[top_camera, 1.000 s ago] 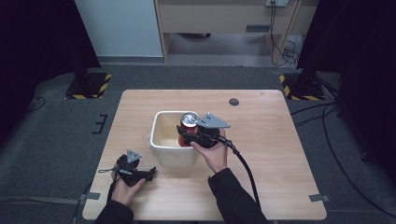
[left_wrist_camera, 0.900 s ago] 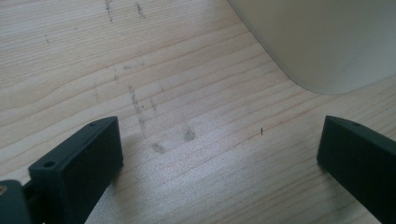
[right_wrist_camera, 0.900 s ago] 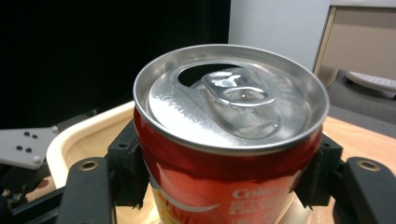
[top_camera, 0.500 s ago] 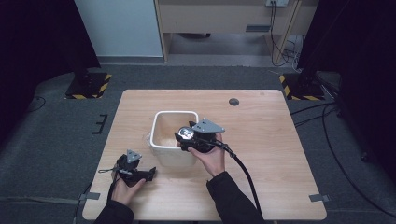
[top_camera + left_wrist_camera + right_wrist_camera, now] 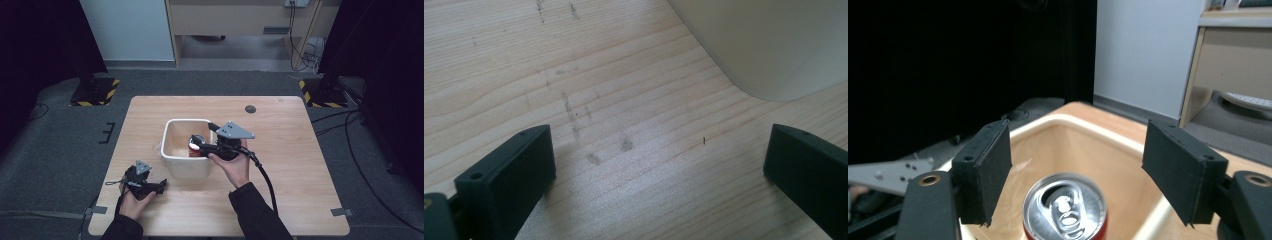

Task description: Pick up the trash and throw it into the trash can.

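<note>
- High view: we see the white bin (image 5: pixel 185 159) near the middle of the wooden table (image 5: pixel 290 165), with a red can (image 5: pixel 195 146) standing upright inside it, toward the bin's right wall.
- Right gripper (image 5: pixel 206 145) is held at the bin's right rim, its tips reaching in beside the can top; the grey plate sits on top of it and its cable trails back toward the person.
- Right gripper view adds what we can't get from above: jaws are spread wide, one on each side of the can (image 5: pixel 1065 207) and above its silver lid, not touching it. Pull tab is visible, and the bin's cream inner wall (image 5: pixel 1088 145) sits behind the can.
- Left gripper (image 5: pixel 159 185) rests low on the table at front left, just off the bin's front-left corner.
- Left gripper view gives the jaw state: spread apart over bare wood with faint grey scuff marks (image 5: pixel 591 150), nothing between them. The bin's rounded outer corner (image 5: pixel 769 45) is at upper right.
- Versus 1.0 s ago: we had the can held up at the bin's right rim, level with the gripper. Now it sits down inside the bin and the right jaws are off it.
- Left gripper hasn't moved.
</note>
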Demonstrator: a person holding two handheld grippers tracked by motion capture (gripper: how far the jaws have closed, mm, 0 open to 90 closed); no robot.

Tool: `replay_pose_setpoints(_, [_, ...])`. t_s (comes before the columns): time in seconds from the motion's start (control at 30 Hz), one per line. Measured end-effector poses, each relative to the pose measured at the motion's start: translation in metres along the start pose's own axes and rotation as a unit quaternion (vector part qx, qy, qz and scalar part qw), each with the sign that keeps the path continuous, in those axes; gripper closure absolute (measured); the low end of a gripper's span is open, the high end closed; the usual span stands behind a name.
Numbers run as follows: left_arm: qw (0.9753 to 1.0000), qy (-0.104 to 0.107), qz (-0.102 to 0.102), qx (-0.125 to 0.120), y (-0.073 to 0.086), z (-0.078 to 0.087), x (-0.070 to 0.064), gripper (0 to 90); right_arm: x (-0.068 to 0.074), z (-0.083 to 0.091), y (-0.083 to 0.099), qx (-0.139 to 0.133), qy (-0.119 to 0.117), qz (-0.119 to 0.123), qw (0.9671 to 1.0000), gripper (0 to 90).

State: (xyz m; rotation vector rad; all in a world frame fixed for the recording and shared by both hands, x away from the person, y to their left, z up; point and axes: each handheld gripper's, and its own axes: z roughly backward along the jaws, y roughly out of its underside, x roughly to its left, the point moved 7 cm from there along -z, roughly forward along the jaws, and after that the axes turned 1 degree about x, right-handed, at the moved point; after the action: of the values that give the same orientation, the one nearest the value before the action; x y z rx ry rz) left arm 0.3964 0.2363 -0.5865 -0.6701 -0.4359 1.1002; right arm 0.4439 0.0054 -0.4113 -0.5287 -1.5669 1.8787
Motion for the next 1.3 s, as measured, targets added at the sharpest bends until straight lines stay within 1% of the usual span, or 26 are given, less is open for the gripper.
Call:
replay_pose_setpoints(0.07, [1.0, 0.0, 0.0, 0.0, 0.0, 0.0, 0.0, 0.0, -0.004, 0.008, -0.008, -0.01, 0.001, -0.007, 0.9999, 26.7])
replay_pose_setpoints(0.13, [1.0, 0.0, 0.0, 0.0, 0.0, 0.0, 0.0, 0.0, -0.009, 0.016, -0.014, -0.019, 0.007, -0.009, 0.9998, 25.8])
replay_pose_setpoints(0.2, [1.0, 0.0, 0.0, 0.0, 0.0, 0.0, 0.0, 0.0, -0.015, 0.022, -0.018, -0.024, 0.013, -0.014, 0.9995, 24.8])
replay_pose_setpoints(0.23, [1.0, 0.0, 0.0, 0.0, 0.0, 0.0, 0.0, 0.0, -0.015, 0.022, -0.018, -0.024, 0.013, -0.014, 0.9995, 24.8])
replay_pose_setpoints(0.27, [1.0, 0.0, 0.0, 0.0, 0.0, 0.0, 0.0, 0.0, -0.021, 0.029, -0.02, -0.027, 0.019, -0.02, 0.9993, 23.9])
replay_pose_setpoints(0.3, [1.0, 0.0, 0.0, 0.0, 0.0, 0.0, 0.0, 0.0, -0.021, 0.029, -0.02, -0.027, 0.019, -0.02, 0.9993, 23.9])
replay_pose_setpoints(0.33, [1.0, 0.0, 0.0, 0.0, 0.0, 0.0, 0.0, 0.0, -0.027, 0.034, -0.02, -0.027, 0.025, -0.022, 0.9991, 22.8])
replay_pose_setpoints(0.47, [1.0, 0.0, 0.0, 0.0, 0.0, 0.0, 0.0, 0.0, -0.036, 0.043, -0.015, -0.02, 0.035, -0.028, 0.9988, 20.7])
replay_pose_setpoints(0.53, [1.0, 0.0, 0.0, 0.0, 0.0, 0.0, 0.0, 0.0, -0.041, 0.048, -0.009, -0.01, 0.043, -0.029, 0.9986, 20.1])
replay_pose_setpoints(0.57, [1.0, 0.0, 0.0, 0.0, 0.0, 0.0, 0.0, 0.0, -0.041, 0.048, -0.009, -0.01, 0.043, -0.029, 0.9986, 20.1])
replay_pose_setpoints(0.6, [1.0, 0.0, 0.0, 0.0, 0.0, 0.0, 0.0, 0.0, -0.047, 0.053, -0.002, 0.004, 0.054, -0.032, 0.998, 19.5])
replay_pose_setpoints(0.63, [1.0, 0.0, 0.0, 0.0, 0.0, 0.0, 0.0, 0.0, -0.048, 0.055, 0.0, 0.007, 0.057, -0.033, 0.9978, 19.1])
replay_pose_setpoints(0.7, [1.0, 0.0, 0.0, 0.0, 0.0, 0.0, 0.0, 0.0, -0.052, 0.058, 0.006, 0.015, 0.059, -0.037, 0.9975, 18.5])
replay_pose_setpoints(0.87, [1.0, 0.0, 0.0, 0.0, 0.0, 0.0, 0.0, 0.0, -0.061, 0.066, 0.024, 0.037, 0.067, -0.038, 0.9963, 17.2])
replay_pose_setpoints(0.9, [1.0, 0.0, 0.0, 0.0, 0.0, 0.0, 0.0, 0.0, -0.061, 0.066, 0.024, 0.037, 0.067, -0.038, 0.9963, 17.2])
replay_pose_setpoints(0.93, [1.0, 0.0, 0.0, 0.0, 0.0, 0.0, 0.0, 0.0, -0.065, 0.069, 0.031, 0.045, 0.07, -0.041, 0.9957, 16.9])
replay_pose_setpoints(0.97, [1.0, 0.0, 0.0, 0.0, 0.0, 0.0, 0.0, 0.0, -0.065, 0.069, 0.031, 0.045, 0.07, -0.041, 0.9957, 16.9])
replay_pose_setpoints(1.07, [1.0, 0.0, 0.0, 0.0, 0.0, 0.0, 0.0, 0.0, -0.071, 0.075, 0.043, 0.056, 0.076, -0.046, 0.9945, 16.2])
replay_pose_setpoints(1.13, [1.0, 0.0, 0.0, 0.0, 0.0, 0.0, 0.0, 0.0, -0.072, 0.076, 0.047, 0.061, 0.077, -0.046, 0.9941, 16.1])
replay_pose_setpoints(1.17, [1.0, 0.0, 0.0, 0.0, 0.0, 0.0, 0.0, 0.0, -0.074, 0.08, 0.054, 0.07, 0.08, -0.045, 0.9933, 15.9])
replay_pose_setpoints(1.2, [1.0, 0.0, 0.0, 0.0, 0.0, 0.0, 0.0, 0.0, -0.074, 0.08, 0.054, 0.07, 0.08, -0.045, 0.9933, 15.9])
replay_pose_setpoints(1.3, [1.0, 0.0, 0.0, 0.0, 0.0, 0.0, 0.0, 0.0, -0.078, 0.087, 0.067, 0.087, 0.084, -0.043, 0.9917, 15.7])
